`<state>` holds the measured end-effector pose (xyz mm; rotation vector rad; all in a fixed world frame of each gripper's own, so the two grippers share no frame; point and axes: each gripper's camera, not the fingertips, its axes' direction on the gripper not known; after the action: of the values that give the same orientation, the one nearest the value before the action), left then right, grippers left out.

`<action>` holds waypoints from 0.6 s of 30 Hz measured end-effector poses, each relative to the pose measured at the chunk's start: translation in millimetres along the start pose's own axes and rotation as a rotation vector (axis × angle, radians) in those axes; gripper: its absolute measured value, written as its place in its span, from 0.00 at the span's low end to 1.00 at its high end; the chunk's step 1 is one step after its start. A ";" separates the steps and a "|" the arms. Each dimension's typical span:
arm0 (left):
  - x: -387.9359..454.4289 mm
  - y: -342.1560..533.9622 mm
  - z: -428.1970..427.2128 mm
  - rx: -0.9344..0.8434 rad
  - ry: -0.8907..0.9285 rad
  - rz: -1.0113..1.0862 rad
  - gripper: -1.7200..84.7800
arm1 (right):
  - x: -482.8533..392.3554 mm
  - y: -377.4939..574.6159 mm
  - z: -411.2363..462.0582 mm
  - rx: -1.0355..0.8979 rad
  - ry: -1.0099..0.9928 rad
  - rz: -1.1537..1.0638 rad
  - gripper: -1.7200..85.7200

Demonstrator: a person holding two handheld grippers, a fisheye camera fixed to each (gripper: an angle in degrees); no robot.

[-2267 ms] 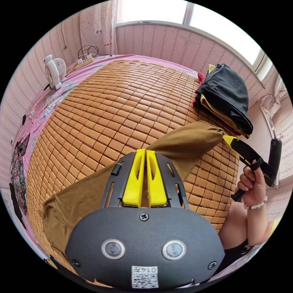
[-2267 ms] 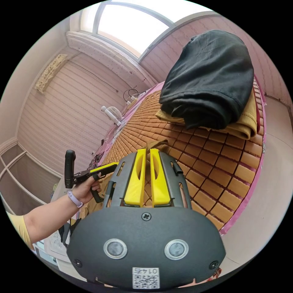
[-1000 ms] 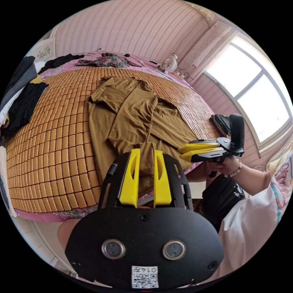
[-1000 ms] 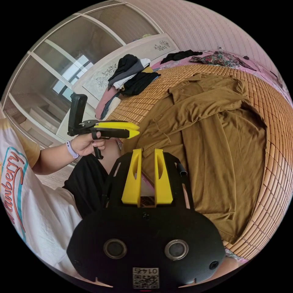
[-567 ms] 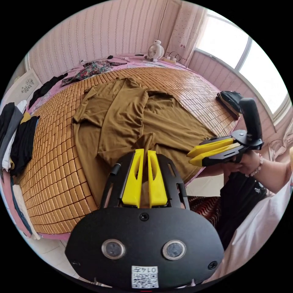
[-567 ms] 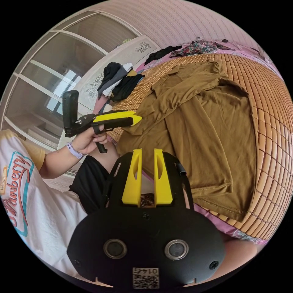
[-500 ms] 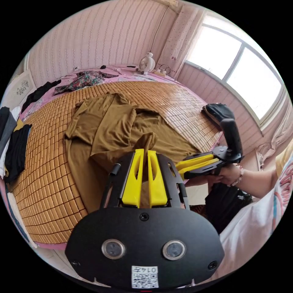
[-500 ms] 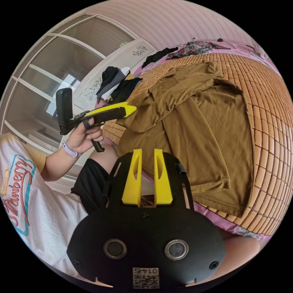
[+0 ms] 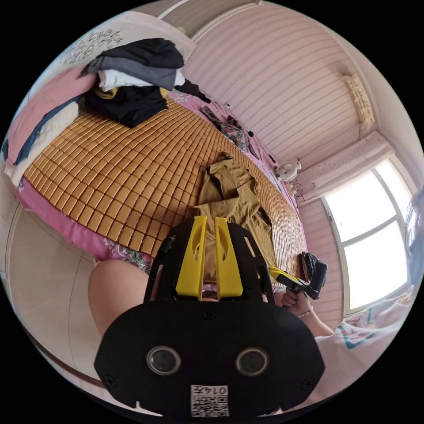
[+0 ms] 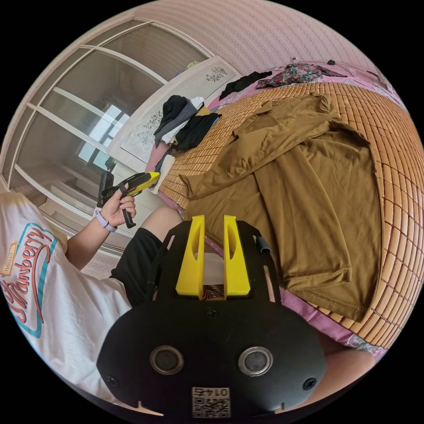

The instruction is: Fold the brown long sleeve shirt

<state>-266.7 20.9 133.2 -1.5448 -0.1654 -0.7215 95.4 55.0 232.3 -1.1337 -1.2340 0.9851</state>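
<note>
The brown long sleeve shirt (image 10: 309,176) lies spread on the bamboo mat (image 10: 397,145), one sleeve laid across its body and its hem near the bed's edge. My right gripper (image 10: 214,221) hangs open and empty over the person's knee, just short of the shirt's near edge. My left gripper (image 10: 152,176) is held out beyond the bed's edge, well apart from the shirt, jaws together with nothing in them. In the left gripper view the shirt (image 9: 229,194) lies beyond my left gripper (image 9: 211,221), and the right gripper (image 9: 278,274) shows small in a hand.
A pile of dark and grey clothes (image 10: 185,115) sits at the bed's head, also seen in the left gripper view (image 9: 132,84). A floral garment (image 10: 304,70) lies at the far edge. A small fan (image 9: 287,170) and a folded black stack (image 9: 309,265) stand near the window. The person's knee (image 9: 115,287) is close below.
My left gripper has let go of the sleeve and pulled back off the bed's edge. The sleeve now rests flat on the shirt. The right gripper stays open.
</note>
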 end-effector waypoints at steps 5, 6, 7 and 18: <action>-11.0 -7.3 1.3 -0.020 -0.033 -0.010 0.06 | -7.1 -11.4 22.8 -0.075 0.026 -0.059 0.10; -8.4 -10.0 3.9 -0.027 -0.036 0.008 0.06 | -5.3 -14.7 26.1 -0.086 0.033 -0.063 0.10; -3.5 -16.2 10.8 -0.046 -0.044 0.043 0.07 | -4.0 -16.6 27.3 -0.090 0.038 -0.065 0.10; 52.5 -20.8 96.0 -0.326 -0.191 0.381 0.11 | 44.5 -121.9 29.8 -0.056 0.405 -0.175 0.11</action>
<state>-203.7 97.1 184.4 -1.8883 0.1103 -0.3065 66.1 79.0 359.9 -1.1775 -1.0149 0.5571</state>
